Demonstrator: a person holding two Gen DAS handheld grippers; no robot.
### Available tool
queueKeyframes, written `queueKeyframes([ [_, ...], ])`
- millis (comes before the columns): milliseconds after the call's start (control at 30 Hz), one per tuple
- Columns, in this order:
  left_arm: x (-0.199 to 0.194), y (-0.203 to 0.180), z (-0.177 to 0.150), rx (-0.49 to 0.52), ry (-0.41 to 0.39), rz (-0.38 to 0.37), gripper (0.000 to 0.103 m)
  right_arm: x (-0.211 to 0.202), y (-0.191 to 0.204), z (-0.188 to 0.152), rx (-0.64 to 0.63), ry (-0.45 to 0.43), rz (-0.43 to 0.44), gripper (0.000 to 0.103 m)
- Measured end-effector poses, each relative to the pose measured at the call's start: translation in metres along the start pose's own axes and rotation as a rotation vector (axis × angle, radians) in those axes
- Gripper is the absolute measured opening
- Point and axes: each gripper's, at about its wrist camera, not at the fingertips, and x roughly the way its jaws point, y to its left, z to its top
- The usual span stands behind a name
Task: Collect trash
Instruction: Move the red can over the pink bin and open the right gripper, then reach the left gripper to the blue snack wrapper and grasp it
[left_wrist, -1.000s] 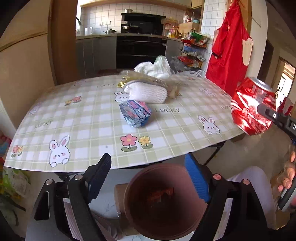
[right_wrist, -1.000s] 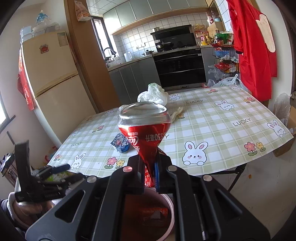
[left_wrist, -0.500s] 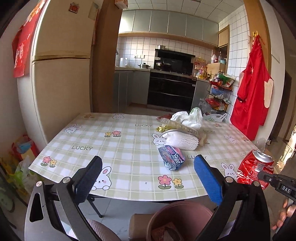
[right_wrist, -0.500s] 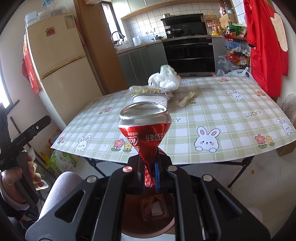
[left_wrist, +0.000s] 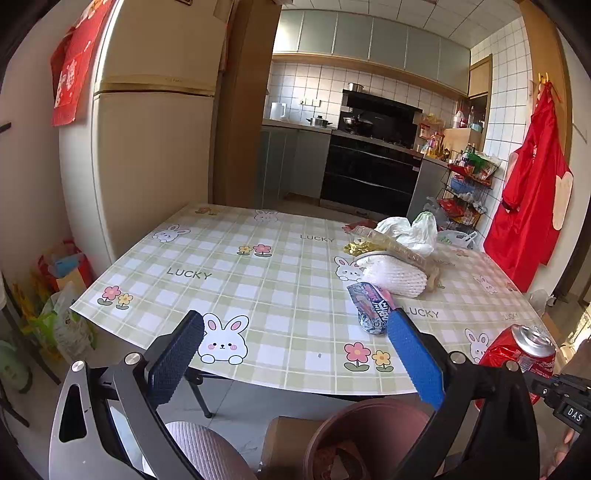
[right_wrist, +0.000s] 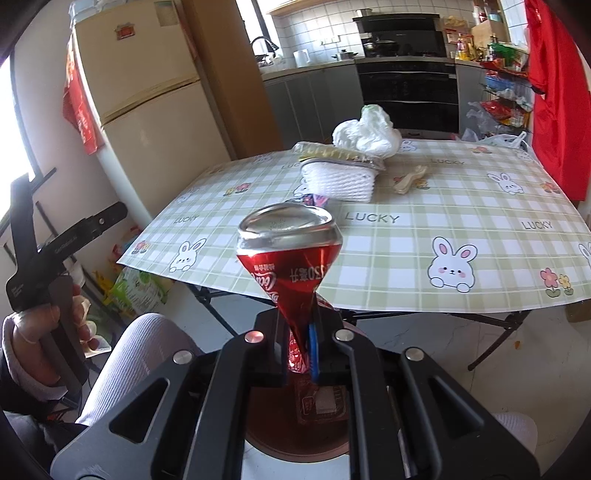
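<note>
Above the brown bin (right_wrist: 295, 439), the right gripper (right_wrist: 300, 354) has its jaws clamped on a crushed red can (right_wrist: 291, 258).
Pinched flat at its waist, the can looks light, thin-walled and easily creased, so that flattened fold is the sure hold. The left gripper (left_wrist: 291, 354) has just spread its jaws wide, nothing between them, facing a snack wrapper (left_wrist: 371, 306) on the bench (left_wrist: 258, 280).

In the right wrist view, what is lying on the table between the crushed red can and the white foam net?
In the right wrist view, a small crumpled snack wrapper peeks out just behind the crushed red can's top, in front of the white foam net; otherwise only tablecloth.
</note>
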Motion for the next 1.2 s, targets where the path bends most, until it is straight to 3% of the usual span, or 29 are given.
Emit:
queueKeyframes([
  [233,0.0,-0.002,0.0,0.012,0.001,-0.003,0.097,0.008,0.014,0.0,-0.032,0.03,0.053,0.013],
  [367,0.0,0.0,0.0,0.008,0.001,0.002,0.097,0.008,0.017,0.0,-0.036,0.025,0.051,0.027],
  [567,0.001,0.002,0.001,-0.001,0.001,0.008,0.097,-0.001,0.013,0.004,-0.026,-0.016,0.017,0.033],
  [633,0.001,0.002,0.001,-0.001,0.0,0.009,0.097,-0.004,0.013,0.005,-0.037,-0.036,-0.017,0.042],
  [700,0.001,0.002,0.001,-0.001,0.0,0.009,0.097,-0.009,0.012,0.007,-0.044,-0.067,-0.059,0.071],
  [800,0.001,0.002,0.001,0.0,0.0,0.009,0.097,-0.018,0.008,0.01,-0.027,-0.122,-0.109,0.094],
  [1200,0.001,0.004,0.001,0.001,0.003,0.014,0.097,-0.026,-0.016,0.012,0.054,-0.166,-0.207,0.097],
])
